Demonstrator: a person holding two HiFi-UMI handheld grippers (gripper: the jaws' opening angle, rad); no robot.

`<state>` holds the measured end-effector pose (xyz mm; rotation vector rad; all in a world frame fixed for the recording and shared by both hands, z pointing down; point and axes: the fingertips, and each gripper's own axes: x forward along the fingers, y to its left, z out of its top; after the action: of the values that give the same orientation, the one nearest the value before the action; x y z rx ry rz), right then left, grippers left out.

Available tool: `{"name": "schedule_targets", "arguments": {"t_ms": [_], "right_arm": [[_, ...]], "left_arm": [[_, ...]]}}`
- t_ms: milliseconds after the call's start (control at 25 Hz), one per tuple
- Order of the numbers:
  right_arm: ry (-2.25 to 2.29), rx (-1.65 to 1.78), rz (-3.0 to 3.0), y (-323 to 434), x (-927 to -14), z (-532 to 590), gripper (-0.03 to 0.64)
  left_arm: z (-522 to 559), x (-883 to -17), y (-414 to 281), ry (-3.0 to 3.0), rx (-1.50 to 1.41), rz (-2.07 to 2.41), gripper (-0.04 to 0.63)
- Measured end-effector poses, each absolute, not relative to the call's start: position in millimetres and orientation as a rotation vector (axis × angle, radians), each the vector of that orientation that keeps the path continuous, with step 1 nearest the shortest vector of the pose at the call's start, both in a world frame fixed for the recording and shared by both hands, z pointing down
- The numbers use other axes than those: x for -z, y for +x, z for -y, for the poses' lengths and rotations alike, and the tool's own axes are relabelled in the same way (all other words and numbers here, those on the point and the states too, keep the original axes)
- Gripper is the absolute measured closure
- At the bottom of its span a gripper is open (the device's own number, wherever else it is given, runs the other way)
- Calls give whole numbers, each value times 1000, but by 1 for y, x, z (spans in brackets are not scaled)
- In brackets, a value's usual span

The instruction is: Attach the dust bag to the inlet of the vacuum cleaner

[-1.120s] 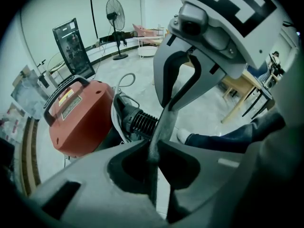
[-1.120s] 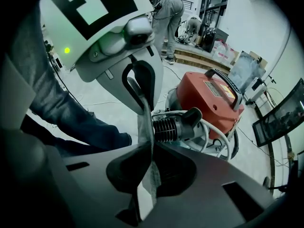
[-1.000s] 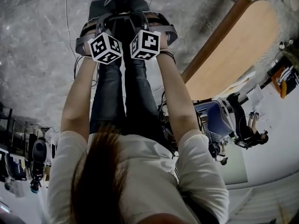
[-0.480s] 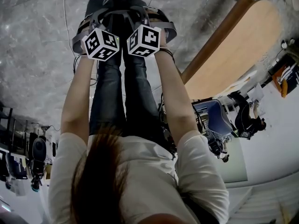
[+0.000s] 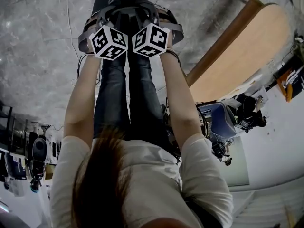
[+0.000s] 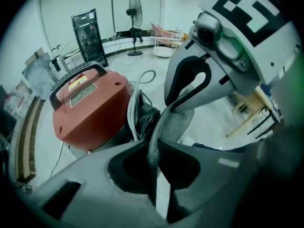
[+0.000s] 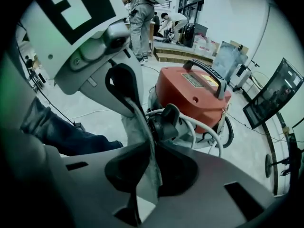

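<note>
1. Nearest, on the side away from the red vacuum cleaner [image 6: 90, 108], the left tool [image 6: 154, 148] is clenched on a thin edge of the grey cloth dust bag [image 6: 178, 122].
2. Beside it, the right tool [image 7: 148, 151] pinches the opposite edge of the same bag [image 7: 130, 127]. Its jaws have just been opening a little, yet the cloth sits between them and looks gripped.
3. The bag hangs stretched between the two tools, just in front of the vacuum cleaner and above the person's jeans-clad legs [image 5: 123, 103].
4. Just past the bag, against the vacuum cleaner's front, is a black fitting [image 7: 166, 122] with a white hose [image 7: 209, 134] looped round it. This is probably the inlet.
5. The bag is close to the fitting, but no view shows its mouth seated on it. Judging by that, the bag has been brought up and the attaching itself is not yet finished.
6. Beyond the vacuum cleaner lie a pale floor [image 5: 38, 56], a standing fan [image 6: 135, 20] and people [image 7: 142, 18] far off.
</note>
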<state>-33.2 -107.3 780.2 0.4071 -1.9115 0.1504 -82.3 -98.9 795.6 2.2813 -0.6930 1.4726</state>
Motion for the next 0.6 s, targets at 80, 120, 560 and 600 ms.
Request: {"name": "schedule_targets", "arguments": {"t_ms": [80,120,560,600], "right_arm": [[400,-148,1903,-35,-781,114,565],[400,-148,1900,-35,-781,116,565],[551,-230,1906,-30,-779,109,568],[549,-228,1902,-30,-780,110,566]], "left_arm": [[99,-798,-83,2232,-1415,751,551],[99,-799,-83,2219,-1399,769,551],[111,-794,-79,2331,-1472,657,541],[110,-794,-80,2314,-1446,687,541]]}}
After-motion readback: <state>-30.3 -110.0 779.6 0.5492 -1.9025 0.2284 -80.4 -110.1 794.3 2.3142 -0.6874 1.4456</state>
